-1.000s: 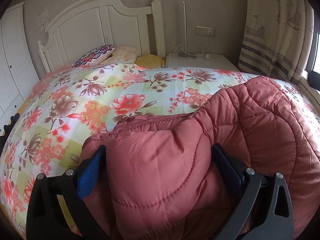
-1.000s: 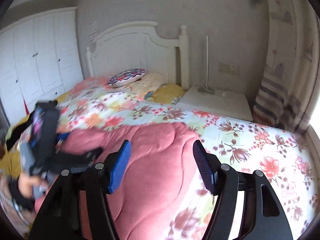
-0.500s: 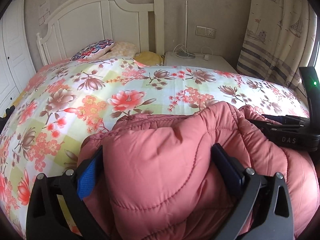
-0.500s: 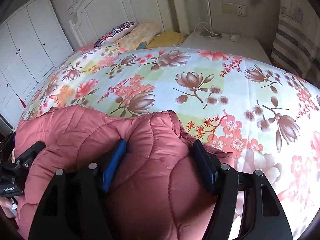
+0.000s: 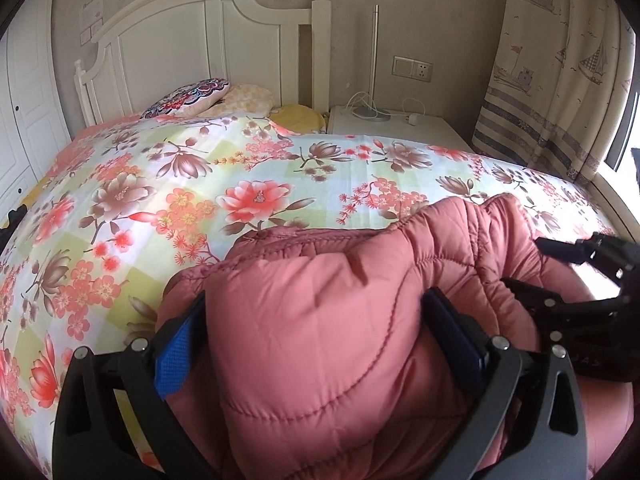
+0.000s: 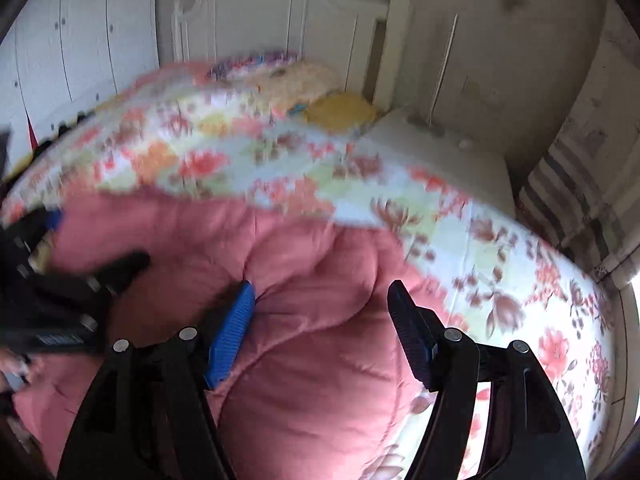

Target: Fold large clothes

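Floral bed [image 5: 248, 184] underneath, left tongs [image 5: 316, 344] pinching the pink puffer jacket [image 5: 320, 320]; right tongs [image 6: 320, 332] spread above. Looks soft, bulky, slippery: grab quilted seams.

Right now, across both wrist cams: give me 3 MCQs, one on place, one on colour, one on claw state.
1. Where does the puffer jacket lie?
A. on the floral bedspread
B. on the nightstand
C. on the floor

2. What colour is the jacket?
A. navy
B. dusty pink
C. yellow

3. How does the left claw stand?
A. open in the air, off the jacket
B. pads pressed on a thick fold of jacket
C. shut on a pillow

Key: 1 A, flowered spread shows all around it. 2 B, pink quilting in both views. 3 B, padding bulges between both pads.
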`<state>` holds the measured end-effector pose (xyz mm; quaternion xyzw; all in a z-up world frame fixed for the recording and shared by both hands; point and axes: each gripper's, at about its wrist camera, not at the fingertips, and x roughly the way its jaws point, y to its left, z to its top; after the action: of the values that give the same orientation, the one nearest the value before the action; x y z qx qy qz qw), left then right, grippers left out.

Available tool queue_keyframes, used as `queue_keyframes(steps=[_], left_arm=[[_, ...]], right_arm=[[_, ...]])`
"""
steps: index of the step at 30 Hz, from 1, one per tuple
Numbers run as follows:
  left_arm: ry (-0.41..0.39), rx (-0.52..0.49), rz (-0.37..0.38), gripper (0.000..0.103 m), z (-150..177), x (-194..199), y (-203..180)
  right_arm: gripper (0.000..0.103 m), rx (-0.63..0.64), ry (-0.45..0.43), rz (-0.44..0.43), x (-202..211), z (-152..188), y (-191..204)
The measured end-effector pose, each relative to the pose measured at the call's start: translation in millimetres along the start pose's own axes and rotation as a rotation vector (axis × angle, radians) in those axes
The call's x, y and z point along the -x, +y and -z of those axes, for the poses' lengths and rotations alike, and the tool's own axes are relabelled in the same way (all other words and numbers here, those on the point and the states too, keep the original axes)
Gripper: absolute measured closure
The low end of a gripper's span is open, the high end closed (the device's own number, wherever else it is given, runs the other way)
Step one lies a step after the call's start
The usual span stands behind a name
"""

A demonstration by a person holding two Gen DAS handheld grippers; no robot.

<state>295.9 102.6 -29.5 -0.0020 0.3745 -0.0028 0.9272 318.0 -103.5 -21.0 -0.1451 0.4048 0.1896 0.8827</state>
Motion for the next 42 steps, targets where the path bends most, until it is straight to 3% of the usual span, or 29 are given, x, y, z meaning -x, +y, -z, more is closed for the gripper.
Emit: queue_keyframes(steps=[3, 4, 5, 8, 10, 13, 16, 18, 20, 22, 26, 30, 32, 33, 34, 36, 39, 42], left_arm=[[0.004, 0.007, 0.01, 0.002, 0, -1, 1], [0.004, 0.002, 0.007, 0.002, 0, -1, 0], [0.003, 0.001, 0.007, 0.002, 0, 0, 0], [-0.003, 0.004, 0.004, 0.002, 1, 1, 0], [-0.003, 0.011, 0.011, 0.002, 1, 1, 2], [-0.004, 0.01, 0.01, 0.002, 1, 1, 2], [-0.005, 0.011, 0.01, 0.002, 1, 2, 3], [-0.007, 0.008, 0.011, 0.002, 1, 2, 3], [-0.008, 0.005, 0.005, 0.002, 2, 2, 3], [-0.006, 0.002, 0.001, 0.002, 2, 2, 1], [-0.004, 0.007, 0.004, 0.002, 2, 2, 2], [-0.004, 0.019, 0.016, 0.002, 2, 2, 4], [-0.009, 0.019, 0.025, 0.002, 2, 2, 5], [-0.013, 0.02, 0.023, 0.002, 2, 3, 5], [-0.015, 0.02, 0.024, 0.002, 3, 3, 5], [-0.013, 0.023, 0.025, 0.002, 3, 3, 5], [-0.007, 0.028, 0.029, 0.002, 2, 1, 6], [-0.006, 0.043, 0.044, 0.002, 3, 1, 10]], right_arm=[[0.035, -0.109, -0.027, -0.072, -17, 13, -14], [0.03, -0.12, -0.018, -0.072, -17, 12, -17], [0.024, -0.112, -0.012, -0.059, -15, 11, -17], [0.023, -0.076, -0.001, 0.03, 4, 3, -11], [0.023, -0.068, -0.065, 0.038, 36, 4, -4], [0.021, -0.039, -0.181, -0.016, 86, 20, 12], [0.019, 0.034, -0.244, -0.032, 116, 41, 34], [0.019, 0.076, -0.221, -0.008, 108, 54, 47], [0.016, 0.106, -0.115, -0.008, 67, 72, 61], [0.016, 0.054, -0.149, -0.045, 58, 81, 56], [0.019, 0.074, -0.119, 0.009, 80, 69, 61], [0.018, 0.055, -0.263, -0.048, 131, 76, 72], [0.017, 0.065, -0.241, -0.065, 125, 85, 82], [0.014, 0.113, -0.161, -0.064, 104, 92, 92], [0.008, 0.162, -0.145, -0.027, 89, 100, 102], [0.007, 0.178, -0.182, 0.012, 80, 108, 109], [0.009, 0.186, -0.135, 0.044, 91, 98, 112], [0.009, 0.197, -0.214, 0.024, 118, 98, 121]])
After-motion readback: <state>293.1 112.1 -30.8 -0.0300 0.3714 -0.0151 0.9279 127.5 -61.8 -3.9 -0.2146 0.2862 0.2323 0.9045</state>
